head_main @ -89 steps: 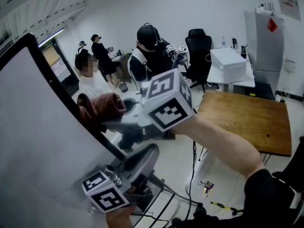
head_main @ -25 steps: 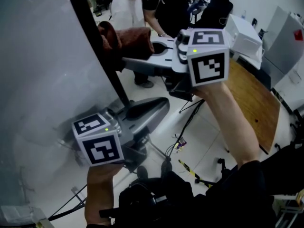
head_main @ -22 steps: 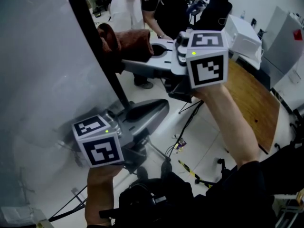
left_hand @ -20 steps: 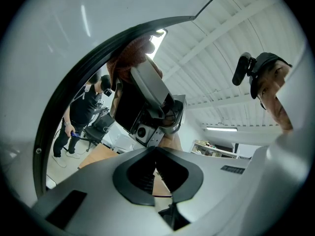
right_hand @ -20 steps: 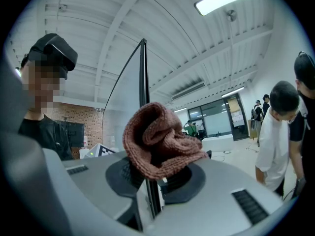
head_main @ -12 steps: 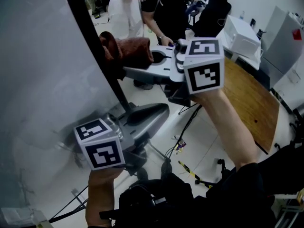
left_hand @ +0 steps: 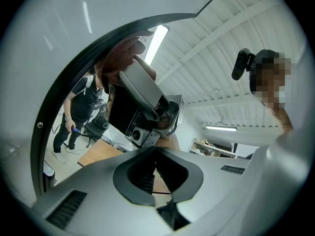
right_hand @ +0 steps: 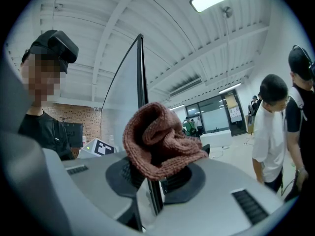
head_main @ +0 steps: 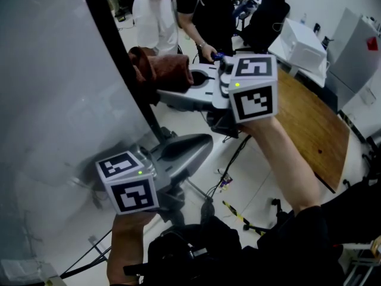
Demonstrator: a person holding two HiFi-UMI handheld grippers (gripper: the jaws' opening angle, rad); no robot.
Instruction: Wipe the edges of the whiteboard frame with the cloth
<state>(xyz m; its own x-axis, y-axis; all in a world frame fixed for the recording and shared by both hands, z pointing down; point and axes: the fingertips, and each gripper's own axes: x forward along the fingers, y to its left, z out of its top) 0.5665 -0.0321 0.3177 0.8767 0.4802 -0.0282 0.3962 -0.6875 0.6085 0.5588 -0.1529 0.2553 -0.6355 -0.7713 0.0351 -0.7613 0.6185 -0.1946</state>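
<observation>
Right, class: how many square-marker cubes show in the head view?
2. The lower cube caps the left gripper beside the whiteboard; the upper cube caps the right gripper, which holds the cloth.

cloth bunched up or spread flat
Bunched up: the cloth is a crumpled wad clamped in the right claw against the whiteboard frame.

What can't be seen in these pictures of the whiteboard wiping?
1. Head view: where the reddish-brown knitted cloth meets the black whiteboard frame, covered by the cloth.
2. Head view: frame's top, cut by the edge; lower part, behind the left gripper.
3. Right gripper view: the right gripper's grip point, buried in cloth folds.
</observation>
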